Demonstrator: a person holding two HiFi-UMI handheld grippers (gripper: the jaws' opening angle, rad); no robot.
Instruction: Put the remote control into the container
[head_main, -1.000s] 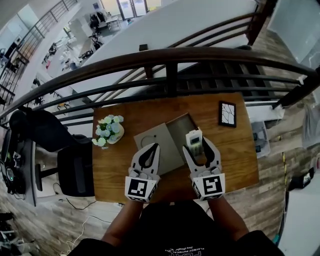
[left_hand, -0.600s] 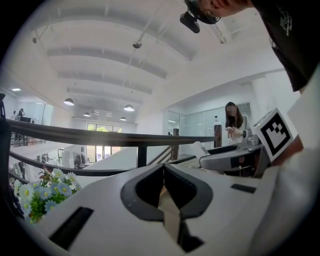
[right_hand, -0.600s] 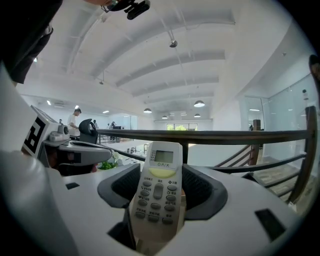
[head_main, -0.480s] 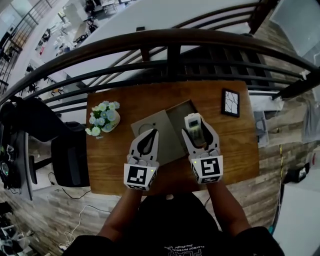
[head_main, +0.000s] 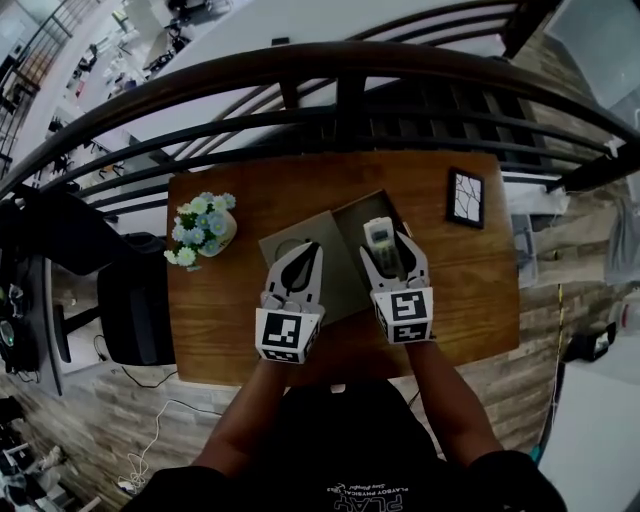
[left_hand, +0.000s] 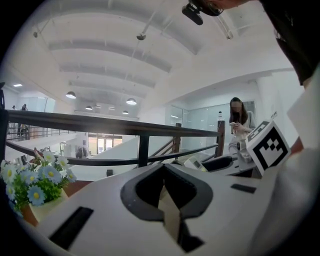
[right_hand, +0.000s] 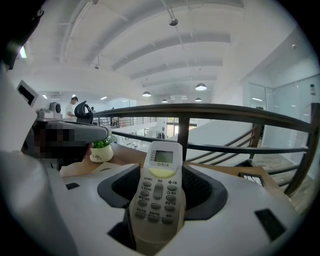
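Step in hand, as I read it: carry and place. The grab looks done and the drop is not yet made.

Right tongs (head_main: 388, 243) are clamped on the remote control (right_hand: 159, 192). In the right gripper view it sits lengthwise between the 2 jaws, buttons up. Its screen end pokes out past the tips and its lower end is buried back in the throat. Both jaws press its long sides.

Left tongs (head_main: 308, 250) have their tips together. A pale strip shows through the gap behind the tips. I take it for the lid below, not something held.

The container (head_main: 350, 222) is a grey box on the desk (head_main: 230, 320), with its dark open compartment at the right and a flat grey lid panel (head_main: 340, 290) at the left. In the head view the remote lies over that open compartment, screen end toward the far wall. I can't tell whether it touches the bottom or hangs above it. The left tongs sit over the lid panel, just beside the right pair.

Next move, my call: lower the right tongs until the remote lies flat inside, keeping it lined up with the compartment's long side. Then part the jaws and back out straight so it doesn't drag. The risk is the front end catching the far rim.
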